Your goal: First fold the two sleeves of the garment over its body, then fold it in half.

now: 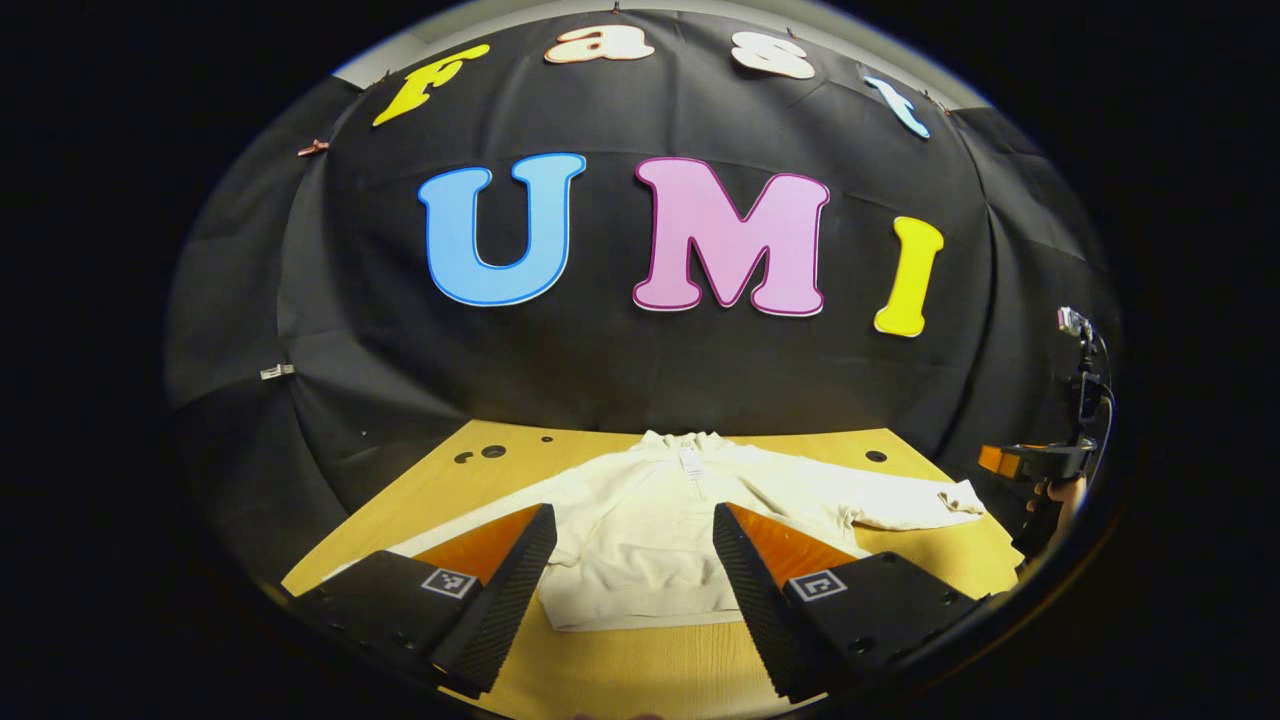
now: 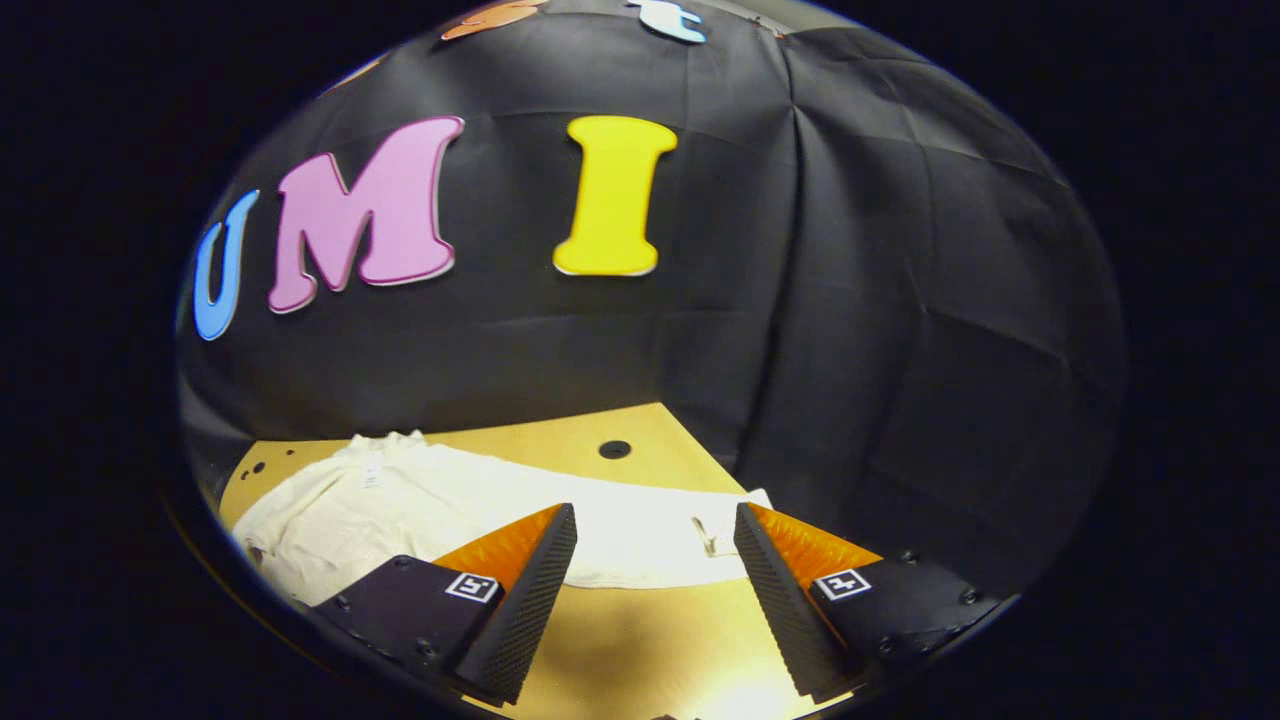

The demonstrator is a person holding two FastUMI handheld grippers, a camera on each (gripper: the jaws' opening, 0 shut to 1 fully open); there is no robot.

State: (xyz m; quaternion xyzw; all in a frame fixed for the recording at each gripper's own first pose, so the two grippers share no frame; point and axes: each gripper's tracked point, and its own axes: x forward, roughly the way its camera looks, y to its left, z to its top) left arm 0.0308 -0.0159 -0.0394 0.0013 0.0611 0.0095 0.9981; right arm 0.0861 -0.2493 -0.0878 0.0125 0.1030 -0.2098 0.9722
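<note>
**Claws hovering as sleeves are awaiting the first fold**

A wooden tabletop [image 1: 600,670] is carrying a cream garment [image 1: 640,540], lying flat with collar toward the booth wall and both sleeves spread outward (neither folded yet). The left claw [image 1: 634,560] is hanging wide over the hem, gripping nothing; the right claw [image 2: 655,560] is gaping equally wide, probably lining up on the right sleeve cuff [image 2: 715,530]. Nothing is blocking either approach.

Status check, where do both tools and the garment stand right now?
Left tool open above garment body. Right tool open near its sleeve. Garment flat on table, sleeves unfolded. Nothing in the way.
</note>
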